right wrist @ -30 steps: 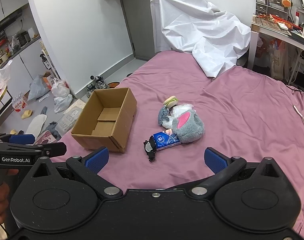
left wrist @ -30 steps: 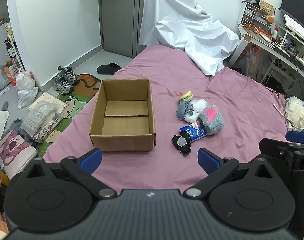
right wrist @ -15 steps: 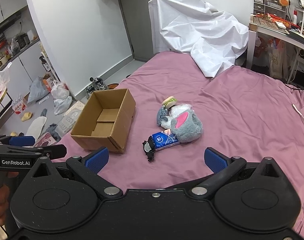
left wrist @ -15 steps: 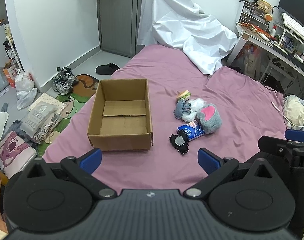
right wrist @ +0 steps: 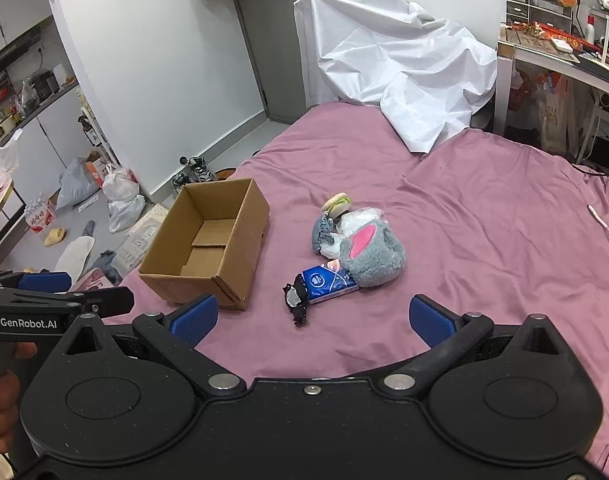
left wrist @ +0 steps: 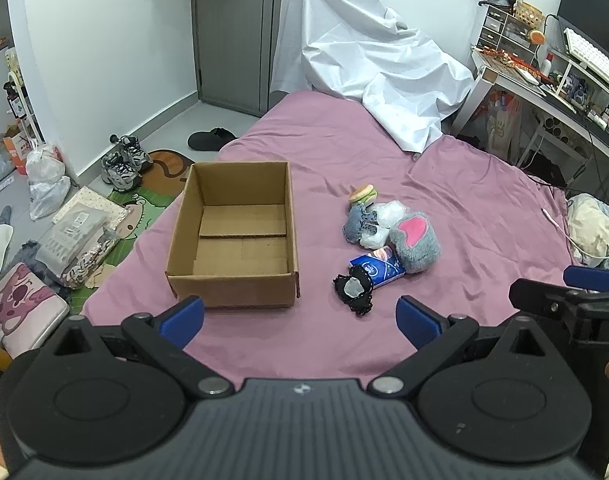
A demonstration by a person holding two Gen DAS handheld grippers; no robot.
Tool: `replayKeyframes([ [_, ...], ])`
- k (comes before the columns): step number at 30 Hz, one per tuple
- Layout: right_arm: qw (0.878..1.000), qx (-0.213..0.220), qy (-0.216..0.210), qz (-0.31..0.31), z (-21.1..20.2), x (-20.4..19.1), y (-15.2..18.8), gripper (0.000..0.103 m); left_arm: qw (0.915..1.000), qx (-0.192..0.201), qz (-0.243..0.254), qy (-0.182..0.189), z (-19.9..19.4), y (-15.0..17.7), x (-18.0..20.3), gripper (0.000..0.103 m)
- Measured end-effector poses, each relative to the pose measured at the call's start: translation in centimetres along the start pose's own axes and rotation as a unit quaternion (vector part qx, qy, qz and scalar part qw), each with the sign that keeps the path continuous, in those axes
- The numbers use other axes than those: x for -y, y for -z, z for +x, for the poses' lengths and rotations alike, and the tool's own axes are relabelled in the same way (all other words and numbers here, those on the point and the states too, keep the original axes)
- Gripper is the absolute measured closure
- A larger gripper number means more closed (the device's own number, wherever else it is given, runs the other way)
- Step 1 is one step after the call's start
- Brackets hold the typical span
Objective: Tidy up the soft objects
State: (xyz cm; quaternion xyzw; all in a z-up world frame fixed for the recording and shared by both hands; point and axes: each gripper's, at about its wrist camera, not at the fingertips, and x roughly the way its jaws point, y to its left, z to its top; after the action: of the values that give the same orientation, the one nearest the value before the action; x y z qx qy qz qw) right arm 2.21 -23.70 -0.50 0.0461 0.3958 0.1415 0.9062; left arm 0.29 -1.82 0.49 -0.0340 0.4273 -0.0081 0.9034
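An empty cardboard box (left wrist: 234,236) (right wrist: 208,246) stands open on the purple bed. To its right lies a small heap: a grey plush with a pink patch (left wrist: 416,240) (right wrist: 370,254), a blue tissue pack (left wrist: 380,266) (right wrist: 328,282), a black lacy item (left wrist: 354,288) (right wrist: 296,300), a small grey plush (left wrist: 354,226) (right wrist: 320,234), a clear plastic bag (left wrist: 388,216) and a burger toy (left wrist: 362,193) (right wrist: 336,204). My left gripper (left wrist: 300,318) hovers open in front of the box and heap. My right gripper (right wrist: 312,318) is open too, nothing between its fingers.
A white sheet (left wrist: 368,68) covers something at the bed's head. A cluttered desk (left wrist: 552,80) stands on the right. Shoes (left wrist: 122,164), bags and cushions lie on the floor left of the bed. A white cable (left wrist: 556,224) rests near the right edge.
Both views have drifted slightly; the box and heap sit a little lower and to the left in frame. Both grippers remain open and nothing has been picked up.
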Motion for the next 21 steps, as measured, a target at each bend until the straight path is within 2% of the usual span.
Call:
replayKeyframes([
  [8, 1.000, 0.000, -0.007, 0.015, 1.0, 1.4, -0.2, 0.000, 1.0000, 0.002, 0.002, 0.000, 1.4, -0.9, 1.0, 0.002],
  [21, 0.996, 0.009, -0.007, 0.083, 4.2, 6.0, -0.9, 0.000, 1.0000, 0.000, 0.003, 0.008, 5.0, -2.6, 3.1, 0.003],
])
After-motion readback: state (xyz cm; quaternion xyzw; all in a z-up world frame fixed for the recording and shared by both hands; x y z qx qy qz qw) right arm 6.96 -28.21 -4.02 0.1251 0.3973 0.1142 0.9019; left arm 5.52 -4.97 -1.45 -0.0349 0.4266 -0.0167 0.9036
